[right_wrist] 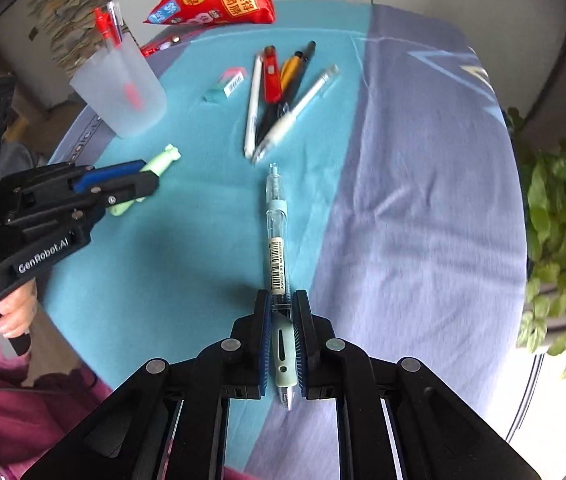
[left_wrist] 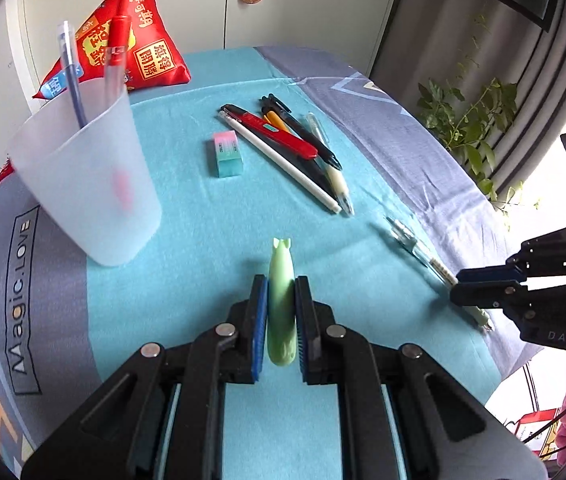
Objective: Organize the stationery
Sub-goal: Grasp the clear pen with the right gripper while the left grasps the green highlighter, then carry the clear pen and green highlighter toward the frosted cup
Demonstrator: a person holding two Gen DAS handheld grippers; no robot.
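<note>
My left tongs (left_wrist: 281, 312) are clamped on the green eraser (left_wrist: 281, 296), lifted above the worktop (left_wrist: 211, 240); it looks light and slightly soft, so mid-body suits. My right tongs (right_wrist: 281, 332) are clamped on the clear pen (right_wrist: 277, 240) near its grip end; rigid, light, probably slippery, likely to pivot. Further out, the frosted cup (left_wrist: 83, 176) holds a blue pen (left_wrist: 69, 68) and a red pen (left_wrist: 117, 48); more pens (left_wrist: 283, 144) and a block eraser (left_wrist: 225, 154) lie loose.

White cabinet doors (left_wrist: 203, 4), leafy plant (left_wrist: 467, 128), perhaps a bright window beyond.
</note>
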